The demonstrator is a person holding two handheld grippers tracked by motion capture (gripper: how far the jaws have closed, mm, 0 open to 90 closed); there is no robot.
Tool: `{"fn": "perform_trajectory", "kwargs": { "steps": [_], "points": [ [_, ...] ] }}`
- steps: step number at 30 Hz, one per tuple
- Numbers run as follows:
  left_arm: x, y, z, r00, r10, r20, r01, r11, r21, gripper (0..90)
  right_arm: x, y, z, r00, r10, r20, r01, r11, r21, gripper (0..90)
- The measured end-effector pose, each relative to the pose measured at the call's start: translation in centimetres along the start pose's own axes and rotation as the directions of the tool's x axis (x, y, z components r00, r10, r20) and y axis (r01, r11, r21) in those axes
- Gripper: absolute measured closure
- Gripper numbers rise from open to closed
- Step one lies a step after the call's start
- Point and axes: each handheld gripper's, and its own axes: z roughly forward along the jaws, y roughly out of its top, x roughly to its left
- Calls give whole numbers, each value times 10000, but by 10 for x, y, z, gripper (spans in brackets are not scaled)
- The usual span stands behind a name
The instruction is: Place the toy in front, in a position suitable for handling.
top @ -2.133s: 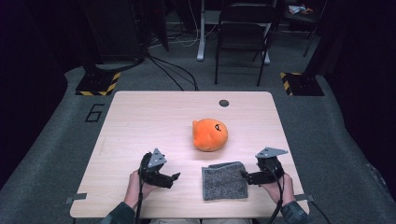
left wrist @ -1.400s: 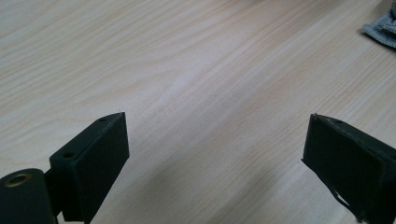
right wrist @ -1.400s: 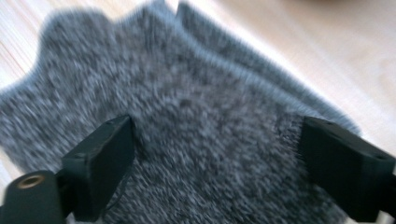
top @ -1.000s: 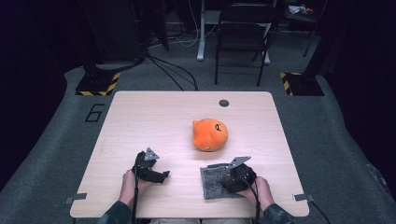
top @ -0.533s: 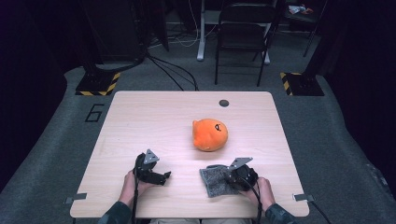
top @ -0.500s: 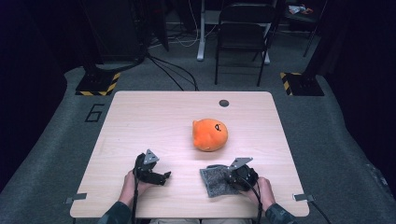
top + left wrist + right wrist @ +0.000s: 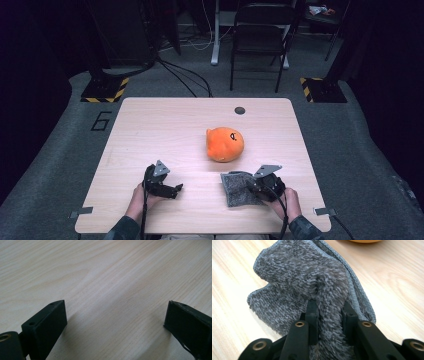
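The desk is the biggest thing I see: a pale wood-grain top with rounded corners, smooth and matt, with a small dark round plug near its far edge. Behind it on the grey carpet stands a black folding chair.

Near the middle of the desk sits a round orange plush, soft and seamless-looking, with a small dark mark on top.

Just in front of it, toward my right, lies the grey cloth, fluffy terry with a stitched hem. My right gripper has its fingers clenched on a bunched fold of that cloth, one edge lifted and rumpled off the wood.

My left gripper rests low over bare desk, fingers spread wide and released, blunt black pads with nothing between them.
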Motion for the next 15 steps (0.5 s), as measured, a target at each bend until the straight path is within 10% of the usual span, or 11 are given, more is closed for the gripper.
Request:
{"fn": "perform_trajectory", "kwargs": {
  "steps": [15],
  "points": [
    [0, 0, 0, 10000, -11, -5, 11, 10000, -1, 39, -32, -8, -27, 9919, 947, 850, -905, 9945, -519, 727]
  ]
}}
